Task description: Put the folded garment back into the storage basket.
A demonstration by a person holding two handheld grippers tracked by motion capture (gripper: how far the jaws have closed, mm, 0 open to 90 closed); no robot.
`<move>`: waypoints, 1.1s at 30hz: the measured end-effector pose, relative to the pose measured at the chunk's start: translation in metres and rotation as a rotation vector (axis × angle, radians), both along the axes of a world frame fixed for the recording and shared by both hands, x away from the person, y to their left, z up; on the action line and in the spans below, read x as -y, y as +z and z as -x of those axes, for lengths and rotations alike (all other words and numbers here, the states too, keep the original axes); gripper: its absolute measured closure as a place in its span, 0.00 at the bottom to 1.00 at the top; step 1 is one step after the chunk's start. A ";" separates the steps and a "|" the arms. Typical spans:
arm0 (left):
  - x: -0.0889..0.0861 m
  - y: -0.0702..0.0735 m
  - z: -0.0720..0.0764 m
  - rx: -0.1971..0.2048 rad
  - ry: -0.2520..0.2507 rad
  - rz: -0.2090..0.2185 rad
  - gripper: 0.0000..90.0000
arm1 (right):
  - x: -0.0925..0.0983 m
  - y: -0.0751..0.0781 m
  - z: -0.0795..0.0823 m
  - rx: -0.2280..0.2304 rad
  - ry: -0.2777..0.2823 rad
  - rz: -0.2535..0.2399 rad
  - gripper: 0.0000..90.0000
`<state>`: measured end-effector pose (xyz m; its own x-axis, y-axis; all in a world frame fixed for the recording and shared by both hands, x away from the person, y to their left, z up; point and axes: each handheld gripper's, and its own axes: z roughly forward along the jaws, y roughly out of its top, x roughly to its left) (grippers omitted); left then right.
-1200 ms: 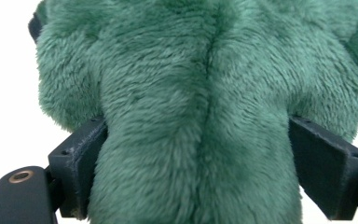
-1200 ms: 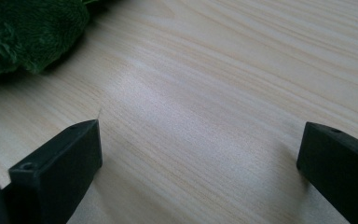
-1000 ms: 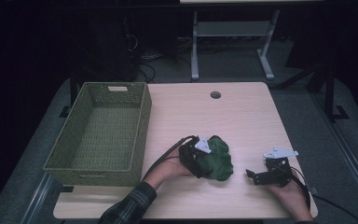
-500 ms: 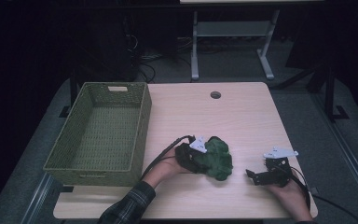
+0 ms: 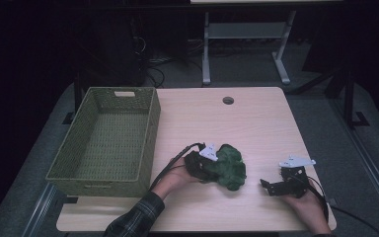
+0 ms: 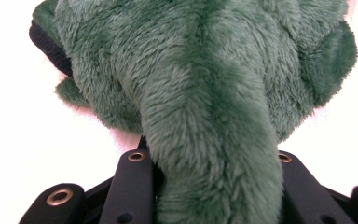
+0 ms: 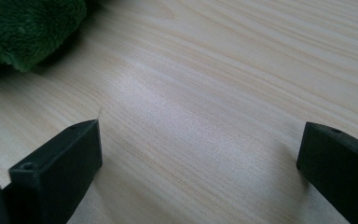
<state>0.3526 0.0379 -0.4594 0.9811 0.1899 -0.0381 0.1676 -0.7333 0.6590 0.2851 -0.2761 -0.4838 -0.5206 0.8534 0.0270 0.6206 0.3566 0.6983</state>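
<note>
Since the earlier high views, the left tongs [image 5: 211,165] have just been closing their jaws, and the green plush toy [image 5: 229,167] now sits between them; the toy, the basket and the right tongs lie where they lay before.

Taking the green plush toy as the landmark: well off to its left stands the woven green basket [image 5: 103,175], at the left edge of the pale wooden worktop [image 5: 256,123], its cavity bare as far as the high view shows. Between basket and toy, a hand [image 5: 170,180] in a plaid sleeve [image 5: 135,222] comes up from the near edge, bearing the left tongs, whose black body and grey plate press into the toy's left flank. In the left gripper view the two black jaws stand on either side of a thick fold of the toy's fur [image 6: 205,116], pinching it, so the tongs are partly closed with the toy in their grip. The toy rests on the worktop, near its front edge.

To the toy's right, and apart from it, the right tongs [image 5: 271,186] lie low over the worktop in the other hand [image 5: 308,205]. In the right gripper view their jaws gape wide with nothing but bare wood between them, and a corner of the toy shows at upper left [image 7: 23,32].
</note>
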 end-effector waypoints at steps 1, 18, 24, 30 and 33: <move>0.000 0.001 0.001 0.000 0.003 -0.005 0.74 | 0.000 0.000 0.000 0.000 0.000 0.000 0.00; -0.012 0.047 0.004 -0.026 0.066 0.049 0.74 | 0.000 0.000 0.000 -0.001 -0.001 -0.001 0.00; -0.023 0.068 0.003 -0.023 0.101 0.057 0.74 | 0.000 0.000 0.000 -0.001 0.001 0.001 0.00; -0.035 0.092 0.004 -0.016 0.122 0.050 0.74 | 0.000 0.000 0.000 0.000 0.002 0.002 0.00; -0.043 0.101 0.004 -0.012 0.134 0.051 0.74 | 0.000 0.000 0.000 0.001 0.002 0.002 0.00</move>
